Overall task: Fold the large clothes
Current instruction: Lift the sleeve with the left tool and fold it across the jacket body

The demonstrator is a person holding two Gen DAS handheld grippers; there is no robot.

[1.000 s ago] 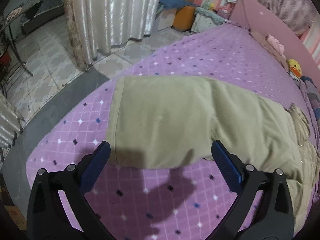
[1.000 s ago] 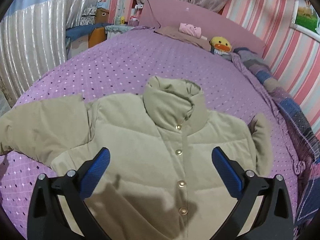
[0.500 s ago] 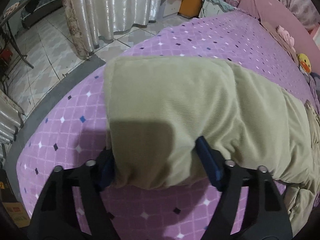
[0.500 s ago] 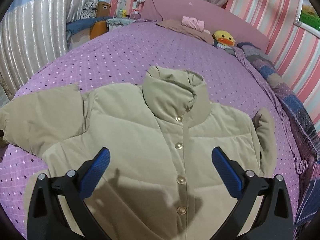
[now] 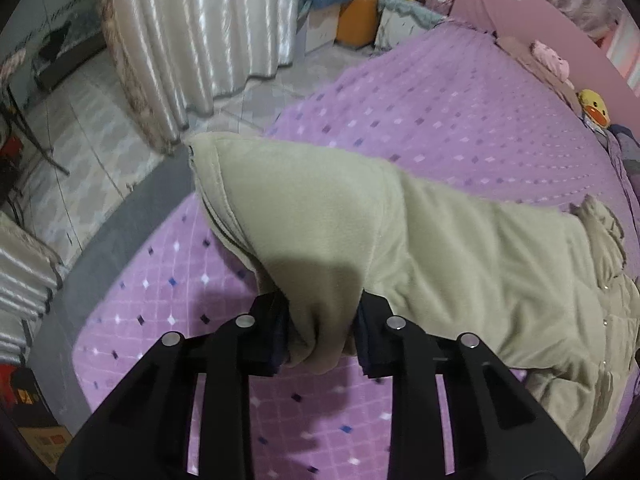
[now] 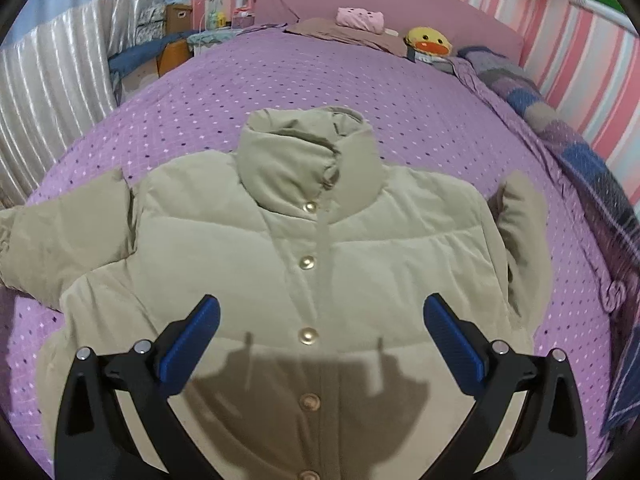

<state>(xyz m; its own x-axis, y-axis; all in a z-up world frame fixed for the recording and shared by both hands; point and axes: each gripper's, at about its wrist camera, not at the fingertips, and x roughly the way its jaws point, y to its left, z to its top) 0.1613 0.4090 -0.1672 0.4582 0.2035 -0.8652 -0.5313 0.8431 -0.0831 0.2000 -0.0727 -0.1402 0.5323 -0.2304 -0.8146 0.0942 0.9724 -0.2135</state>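
**Left sleeve pinched at the cuff end: carry it in over the chest**

Your left gripper (image 5: 320,340) has the padded sleeve (image 5: 360,232) bunched between its pads, jaws closing on the fabric near the cuff. The cuff hem (image 5: 208,184) looks lifted off the purple bedspread (image 5: 460,120), tilted up toward the far left. The grip takes only a fold of the near edge, not the full sleeve width.

The jacket (image 6: 320,248) lies face up near the middle of the bed, collar (image 6: 308,160) at the far end, snap buttons (image 6: 307,262) running down the front. The other sleeve (image 6: 520,240) lies along the right side of the body, partly folded.

Your right gripper (image 6: 320,344) hovers over the lower chest, jaws wide apart and holding nothing.

Notes for the step, as I judge it:
- Let the jaws finish closing before you pull; puffy fill tends to slip out of a shallow pinch.
- Lift enough that the cuff clears the bedspread, then sweep right across the chest, so the fold line falls at the shoulder seam.
- Consider pressing the open right gripper on the chest, just beside the button line, to stop the body dragging along.
- Lay the sleeve flat; don't drop it bunched.
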